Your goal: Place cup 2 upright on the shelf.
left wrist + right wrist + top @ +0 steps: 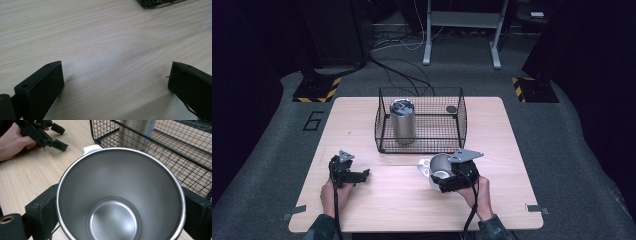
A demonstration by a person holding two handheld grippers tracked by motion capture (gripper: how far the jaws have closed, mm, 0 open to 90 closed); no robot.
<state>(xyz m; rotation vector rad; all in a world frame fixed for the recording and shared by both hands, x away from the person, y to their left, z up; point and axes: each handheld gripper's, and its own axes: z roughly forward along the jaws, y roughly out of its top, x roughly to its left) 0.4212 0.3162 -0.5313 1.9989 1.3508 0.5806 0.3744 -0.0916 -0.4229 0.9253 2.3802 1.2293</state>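
A steel mug (pixel 440 164) with a white handle sits between the jaws of my right gripper (pixel 441 176), which is shut on it just in front of the wire basket (pixel 460 117). In the right gripper view the mug (pixel 120 195) opens toward the camera and is empty, with one black jaw against each side of it. A tall steel tumbler (pixel 402 121) stands upright in the left half of the basket. My left gripper (pixel 362 176) rests low at the table's front left, open. Its jaws stand wide apart over bare wood (pixel 115 50).
A small dark round object (pixel 451 109) lies in the basket's back right corner. The basket's mesh wall (pixel 180 150) rises close behind the mug. The wooden table (pixel 512 165) has bare room at both sides. Cables and a stand's legs are on the floor beyond.
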